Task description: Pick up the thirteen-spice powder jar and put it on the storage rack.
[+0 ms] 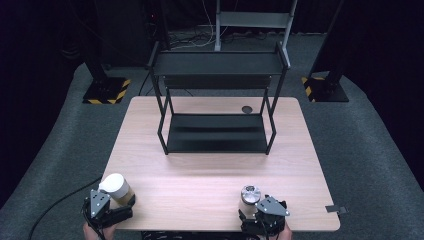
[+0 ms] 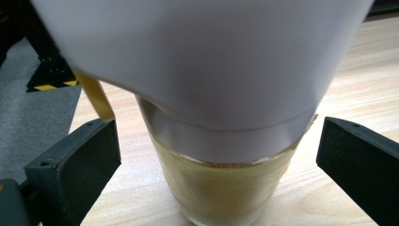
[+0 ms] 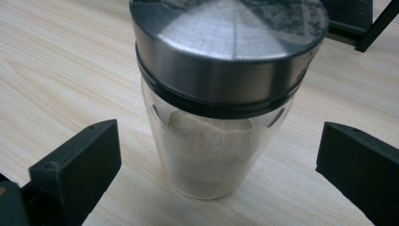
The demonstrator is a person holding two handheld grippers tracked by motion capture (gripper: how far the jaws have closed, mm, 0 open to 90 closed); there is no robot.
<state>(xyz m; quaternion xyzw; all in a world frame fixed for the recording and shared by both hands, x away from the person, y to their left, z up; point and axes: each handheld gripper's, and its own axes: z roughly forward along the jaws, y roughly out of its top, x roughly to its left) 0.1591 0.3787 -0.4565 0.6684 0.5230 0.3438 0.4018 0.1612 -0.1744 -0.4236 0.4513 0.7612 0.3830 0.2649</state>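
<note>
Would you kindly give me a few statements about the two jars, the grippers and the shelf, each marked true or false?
1. The left gripper has its jaws open either side of the white-lidded jar. True.
2. The right gripper is clamped on the metal-lidded jar. False: its jaws stand open, with gaps on both sides of the jar.
3. Both jars stand upright on the table. True.
4. The metal-lidded jar holds a yellow powder. False: its powder is whitish; the yellowish one is in the white-lidded jar.
5. A jar already sits on the shelf. False: both tiers are bare.
</note>
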